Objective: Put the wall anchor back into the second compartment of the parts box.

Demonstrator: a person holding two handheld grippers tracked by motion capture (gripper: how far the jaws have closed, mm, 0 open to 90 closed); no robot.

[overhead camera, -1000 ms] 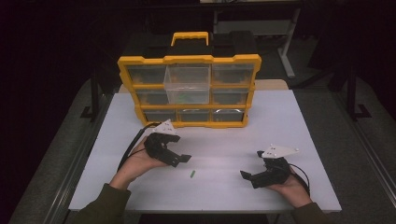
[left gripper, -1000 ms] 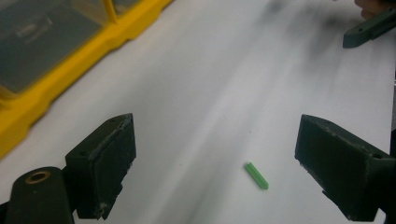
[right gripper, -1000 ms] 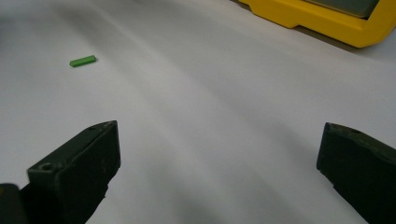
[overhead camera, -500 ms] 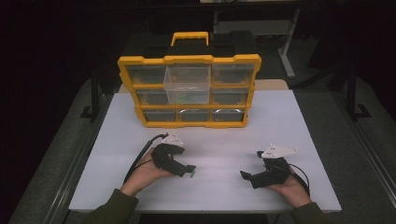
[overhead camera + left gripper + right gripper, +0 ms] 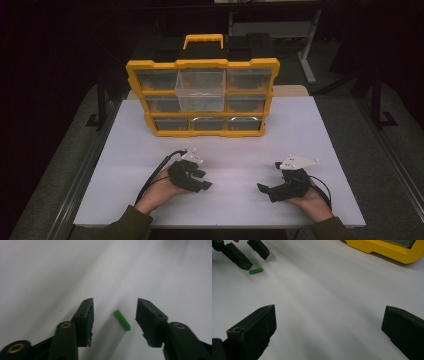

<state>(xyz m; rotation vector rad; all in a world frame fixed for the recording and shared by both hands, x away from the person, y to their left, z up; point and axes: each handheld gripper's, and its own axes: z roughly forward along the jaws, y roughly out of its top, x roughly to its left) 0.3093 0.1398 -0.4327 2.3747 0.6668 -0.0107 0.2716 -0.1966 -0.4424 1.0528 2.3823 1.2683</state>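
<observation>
Green peg (image 5: 122,320): lying flat on white surface (image 5: 310,135), between the spread jaws of left gripper (image 5: 114,315), untouched. Right gripper (image 5: 329,332): jaws wide, empty, well apart. Yellow organiser case (image 5: 202,97): standing at surface's far side.

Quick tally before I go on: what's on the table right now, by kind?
Green pieces: 1, the small green piece lying on the white table between the open left gripper jaws
Yellow organizer cases: 1, the organizer at the far side
Grippers: 2, left and right gripper, both open
Total: 4
</observation>
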